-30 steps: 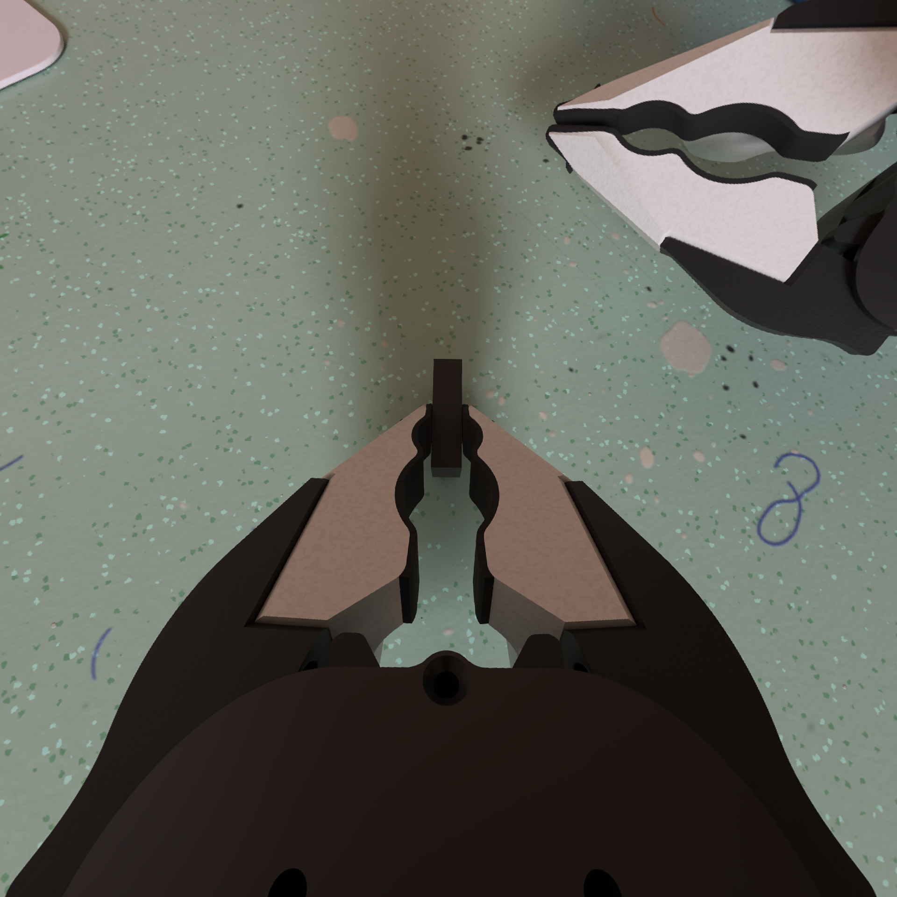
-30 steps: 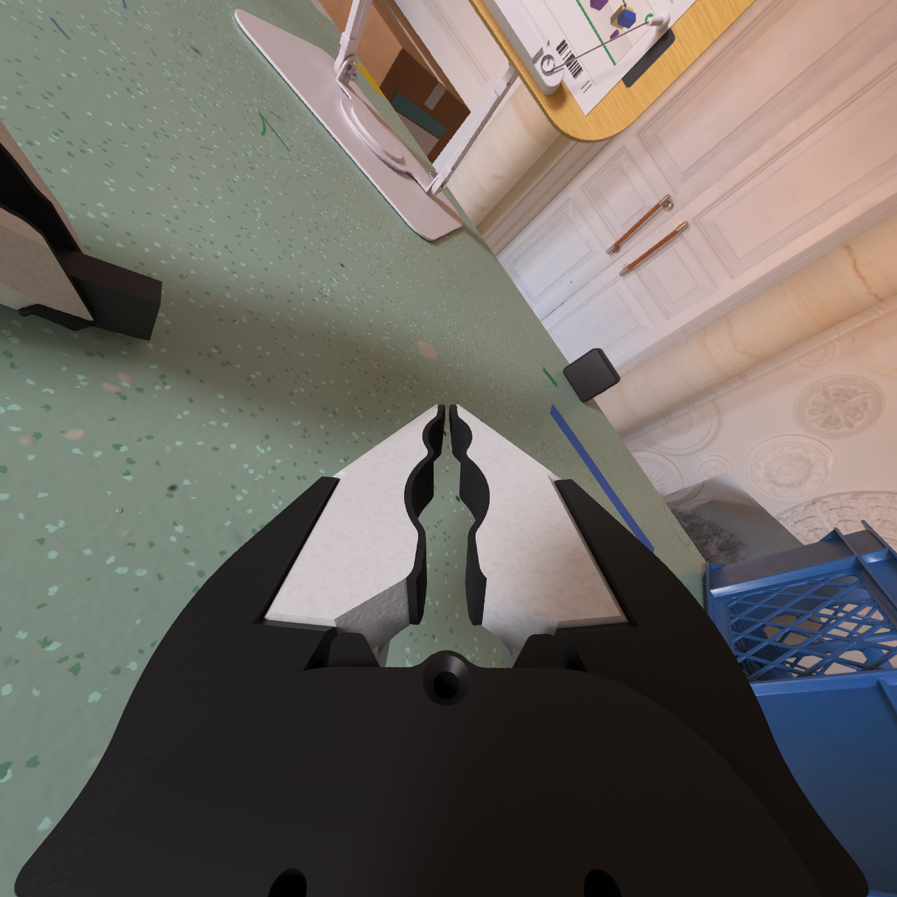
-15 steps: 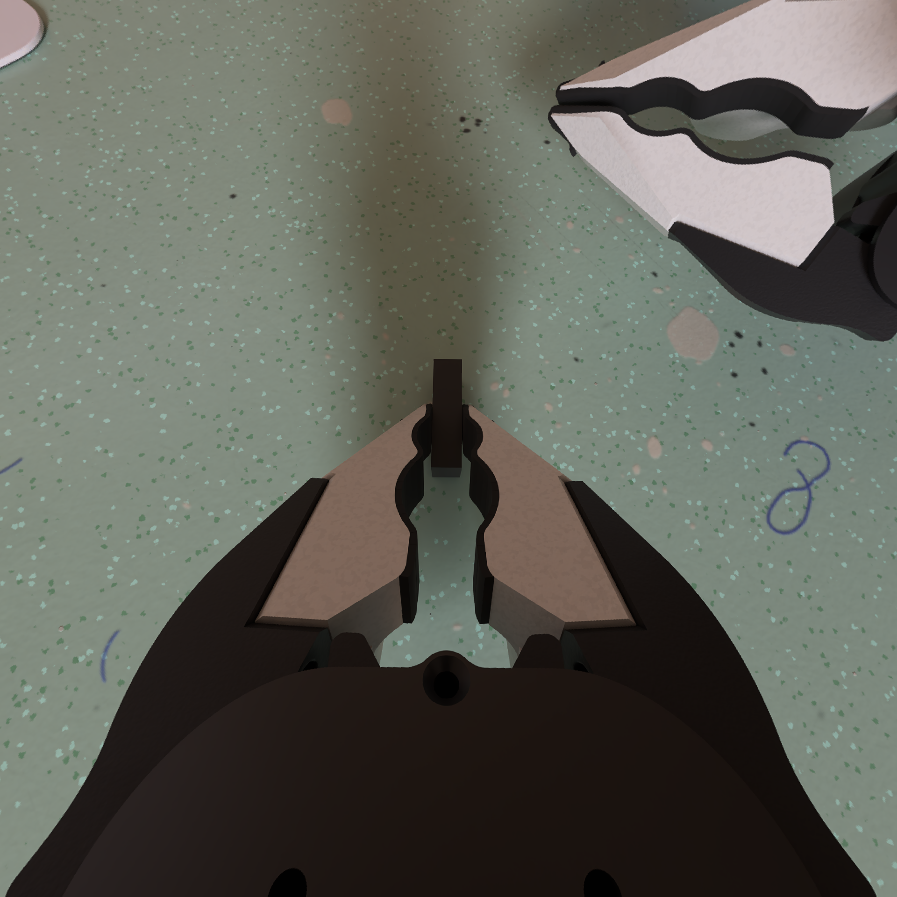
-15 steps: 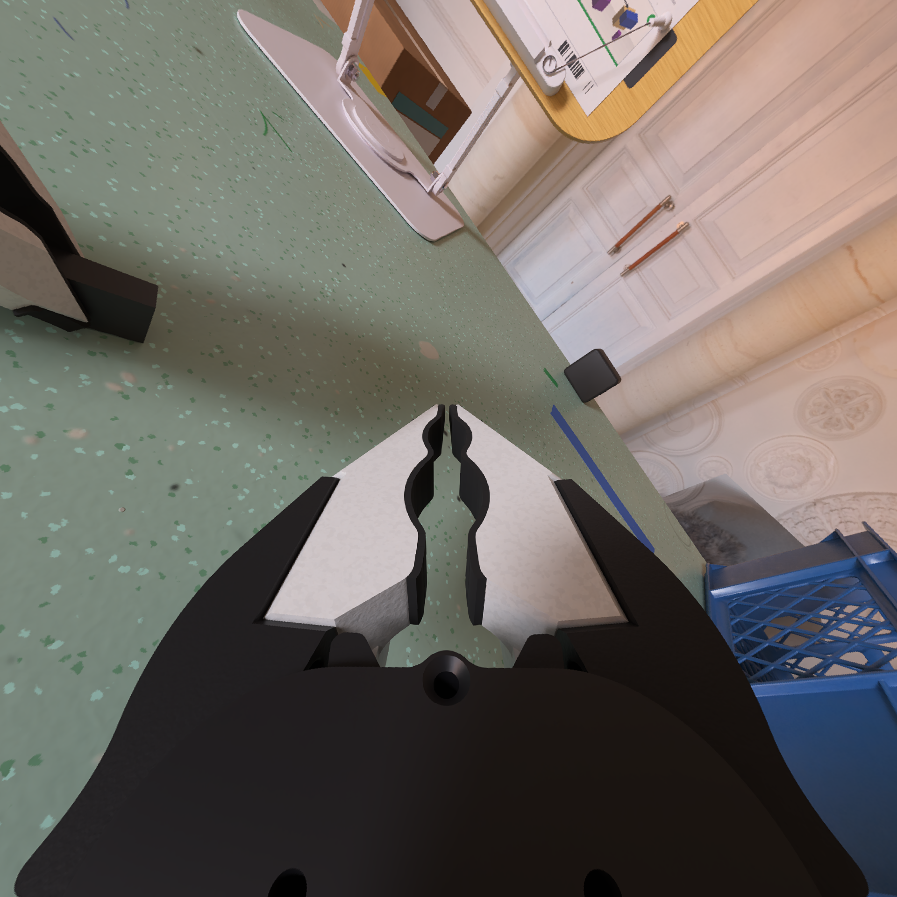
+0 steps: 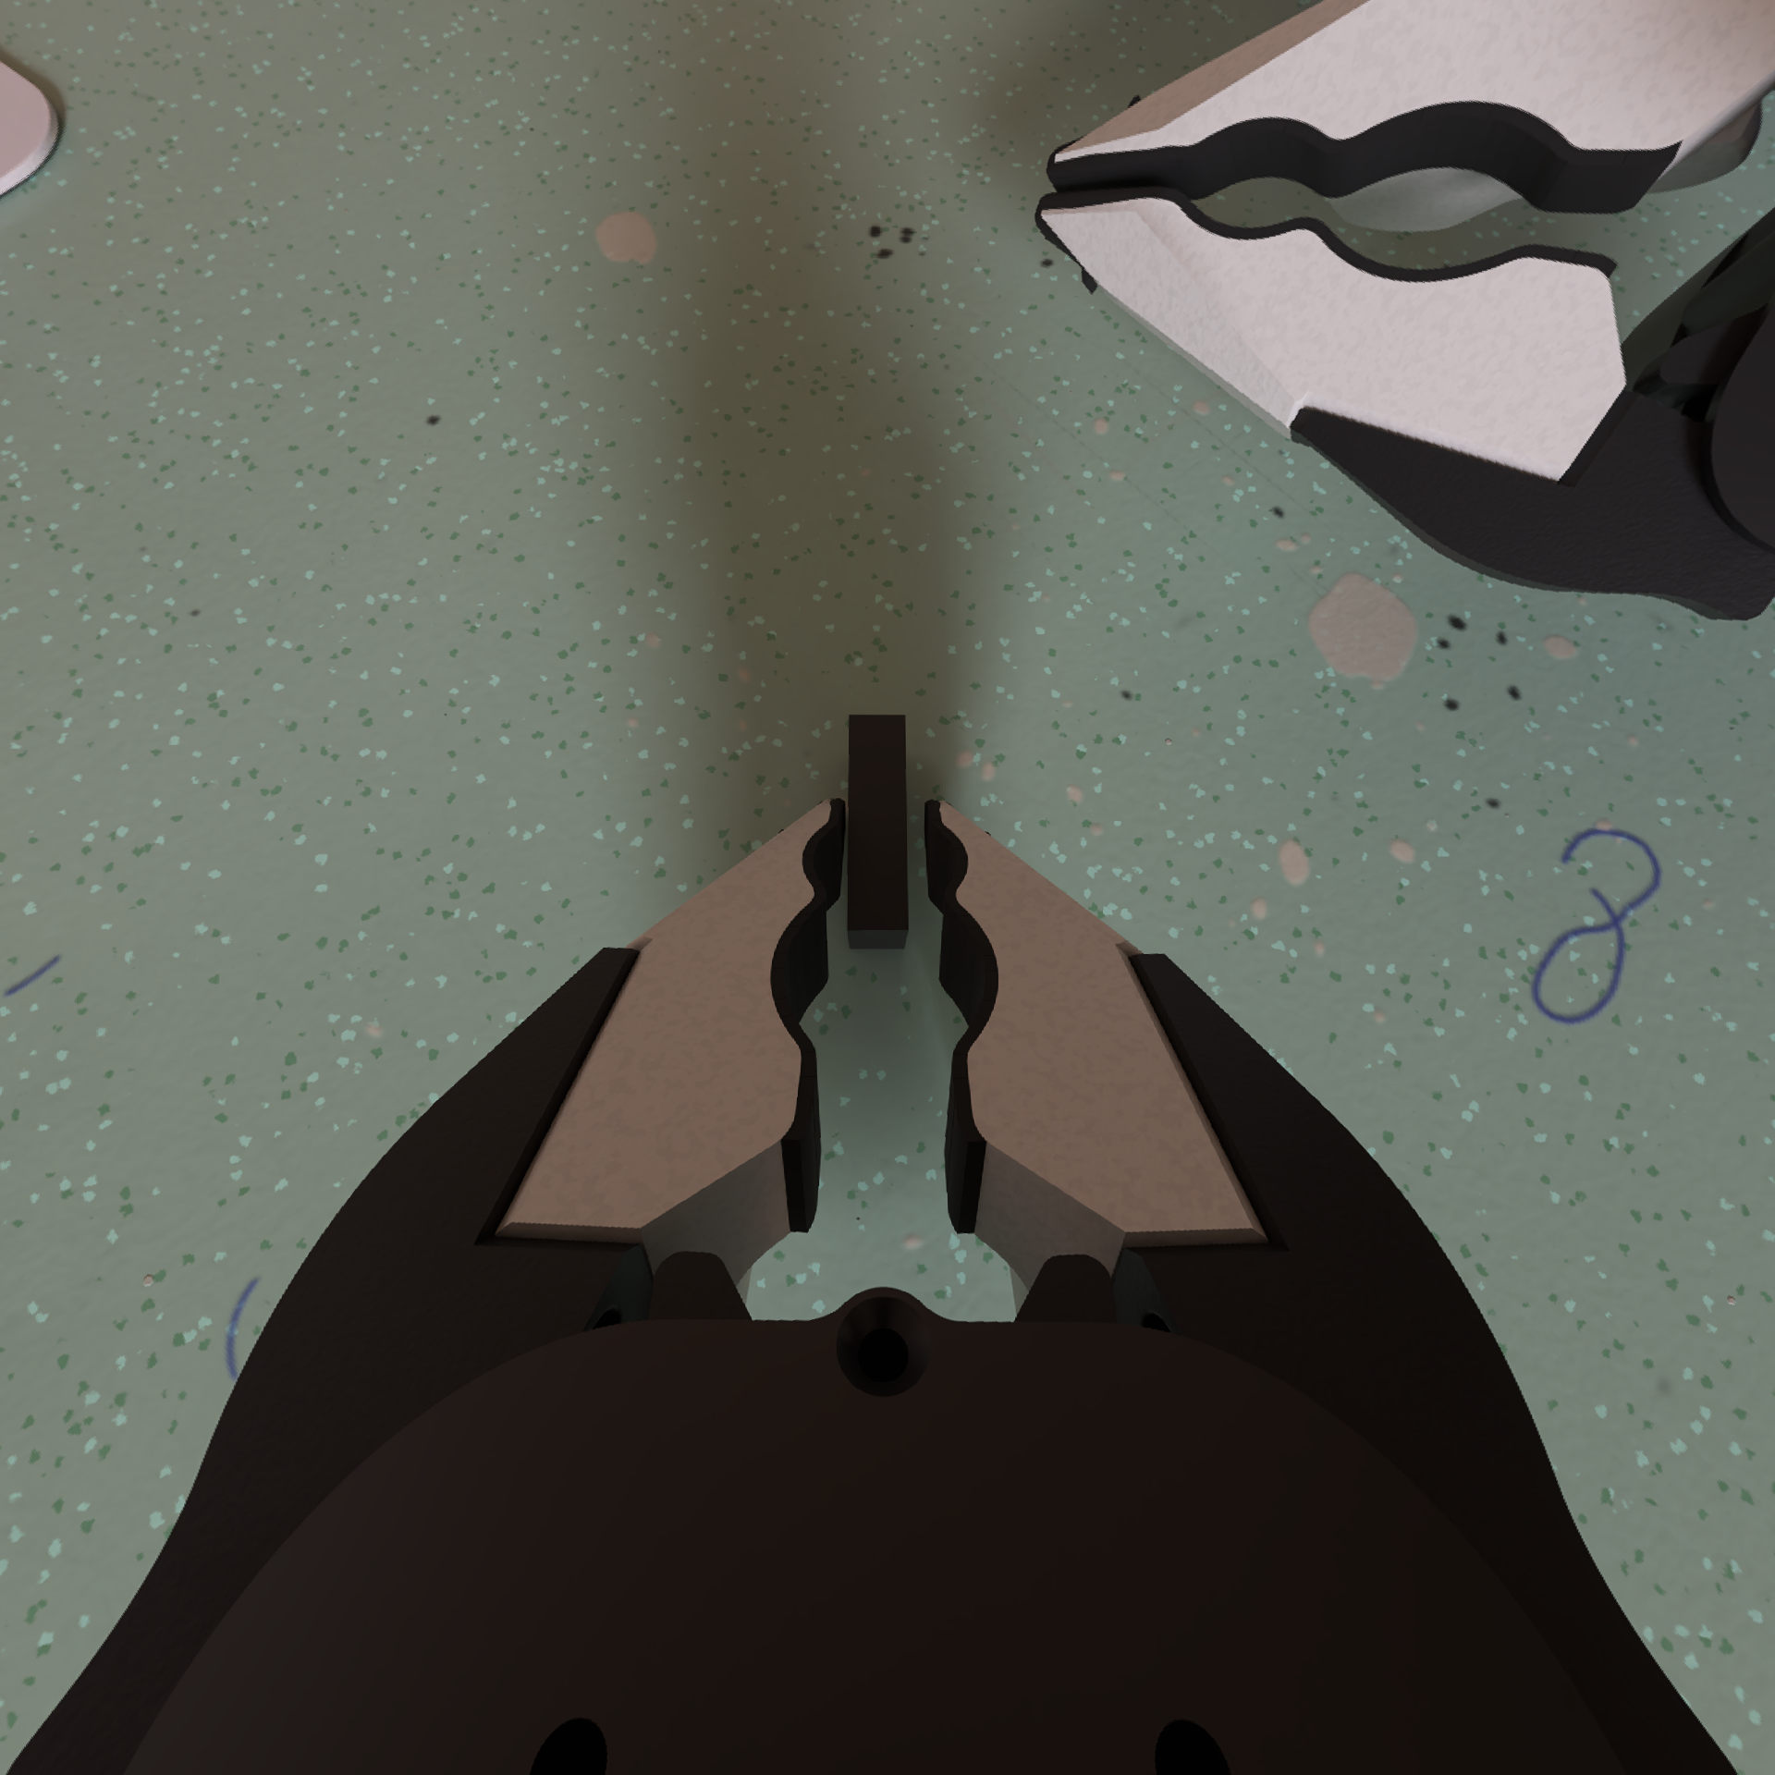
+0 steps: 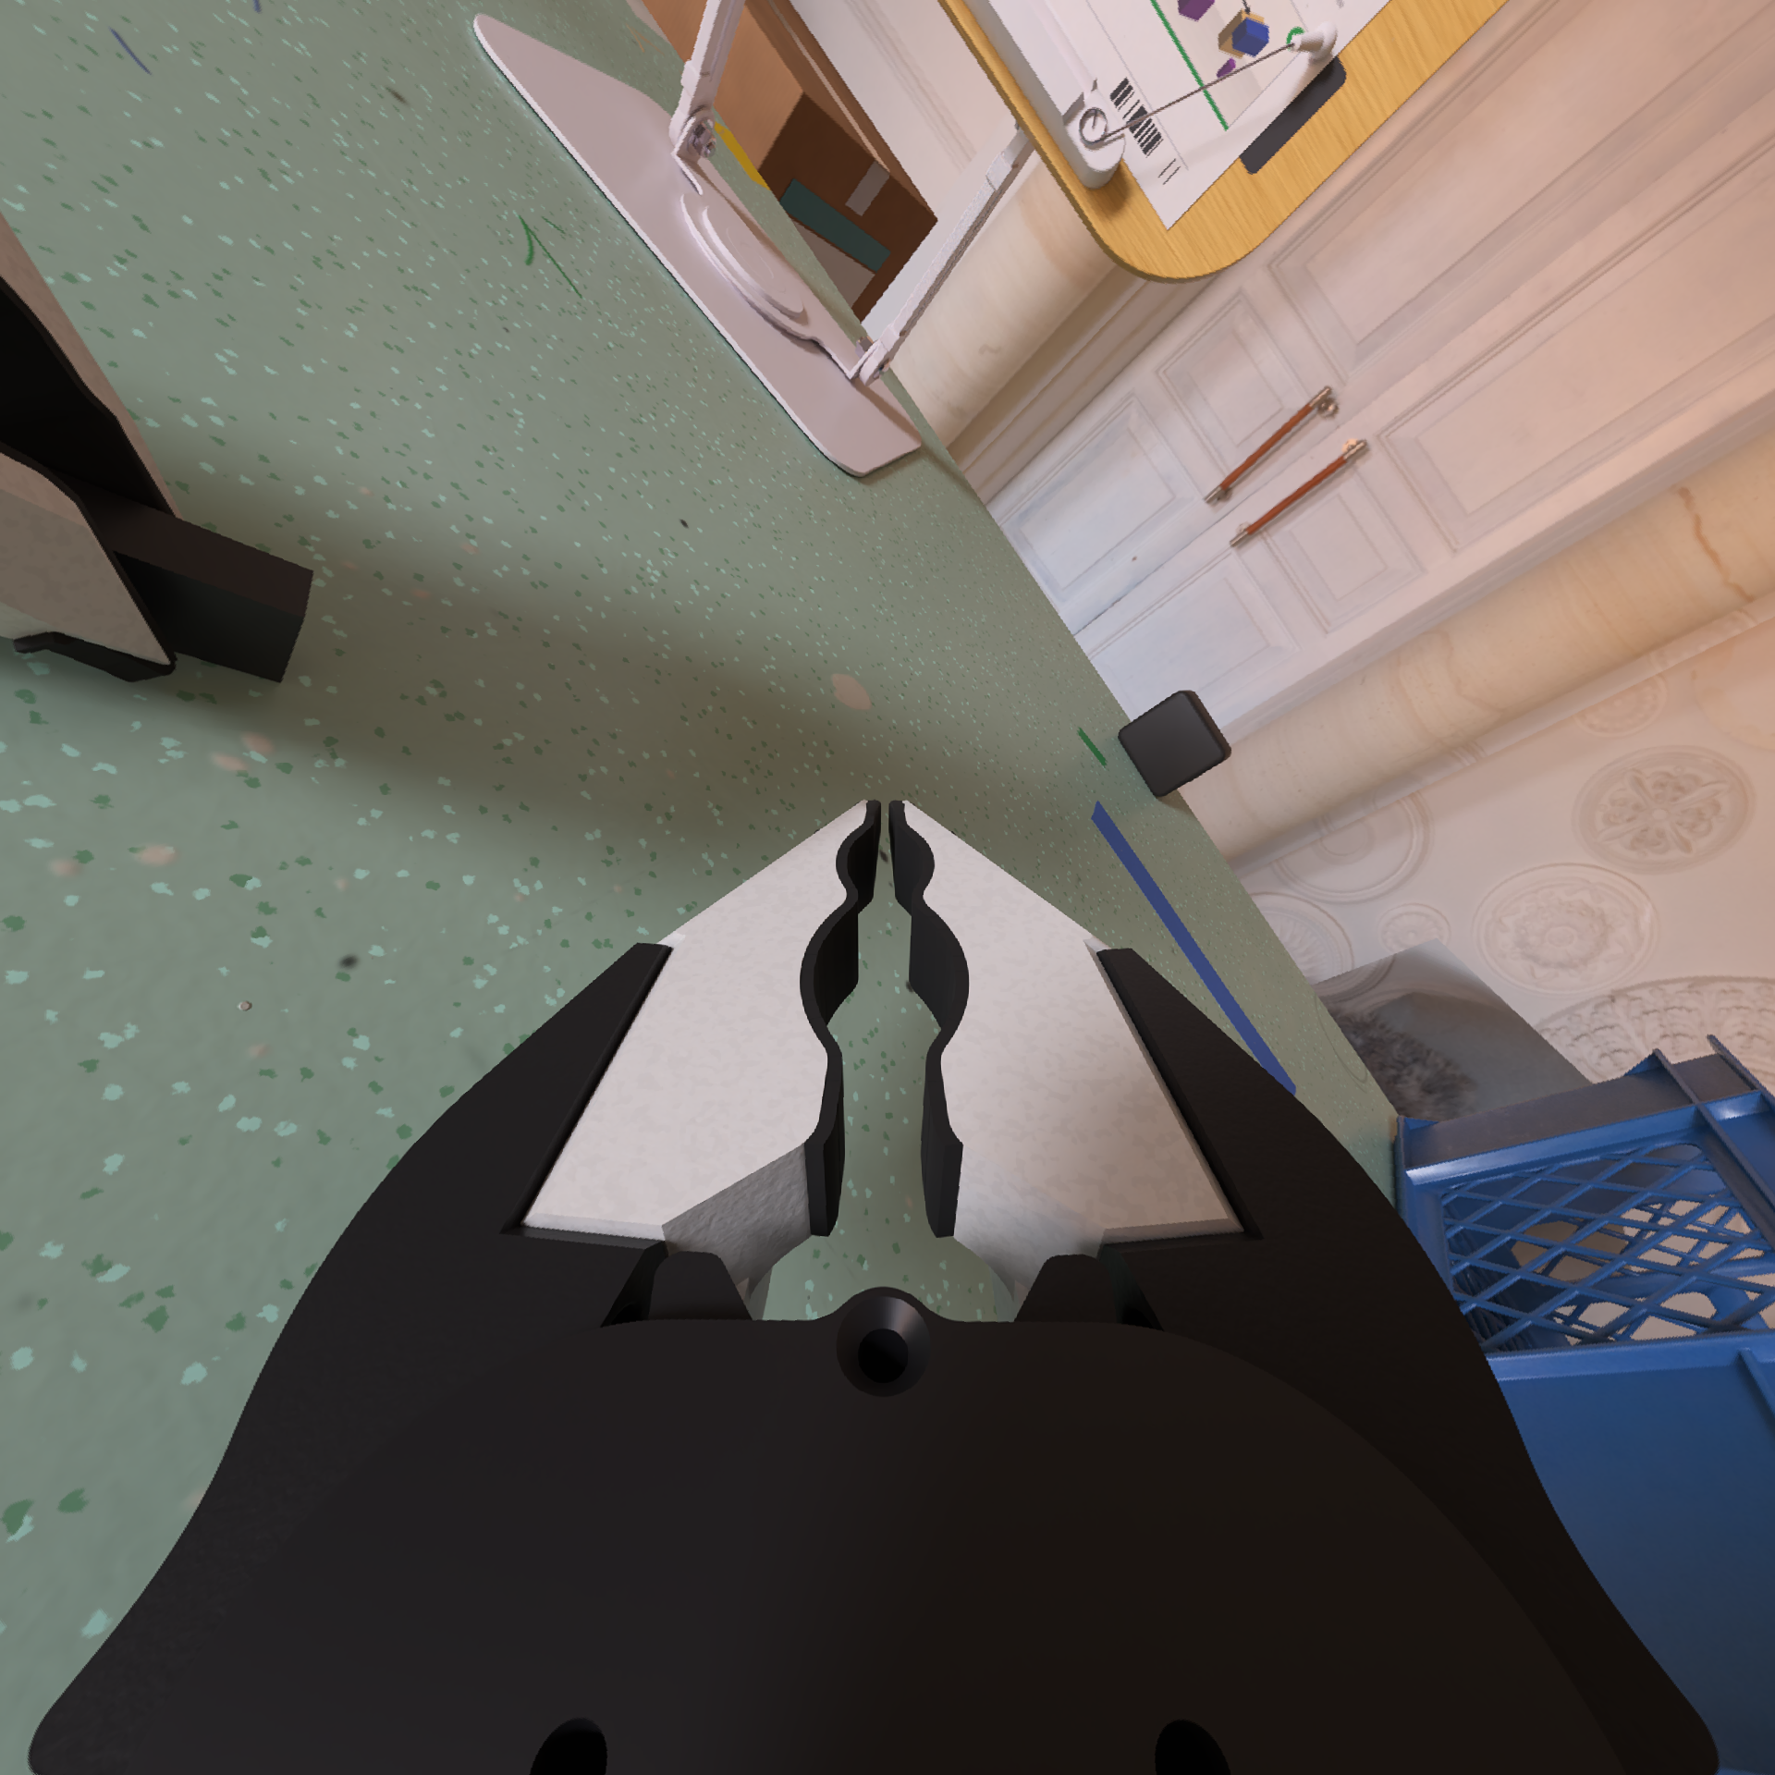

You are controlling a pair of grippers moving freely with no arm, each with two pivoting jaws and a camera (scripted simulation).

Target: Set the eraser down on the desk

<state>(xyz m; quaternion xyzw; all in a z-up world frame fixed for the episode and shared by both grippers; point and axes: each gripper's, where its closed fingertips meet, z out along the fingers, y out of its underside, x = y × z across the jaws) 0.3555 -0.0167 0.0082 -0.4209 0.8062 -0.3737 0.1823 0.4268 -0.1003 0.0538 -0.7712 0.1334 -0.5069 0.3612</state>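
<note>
The eraser (image 5: 876, 831), a thin dark slab standing on edge, sits between the tips of my left gripper (image 5: 884, 816) over the speckled green desk (image 5: 384, 576). The left jaws stand slightly apart, with a visible gap between the right finger and the eraser. In the right wrist view the eraser (image 6: 230, 605) shows as a dark block low at the desk surface beside the left gripper's finger (image 6: 58, 567). My right gripper (image 6: 882, 807) is shut and empty; it also shows in the left wrist view (image 5: 1057, 182), off to the upper right.
A white lamp base (image 6: 692, 240) stands at the desk's far edge, with its corner in the left wrist view (image 5: 19, 134). A small black cube (image 6: 1174, 741) sits at the desk edge. A blue crate (image 6: 1585, 1239) is beyond the edge at right.
The left jaws have parted from the eraser, which they were clamping before. The right gripper has barely moved.
</note>
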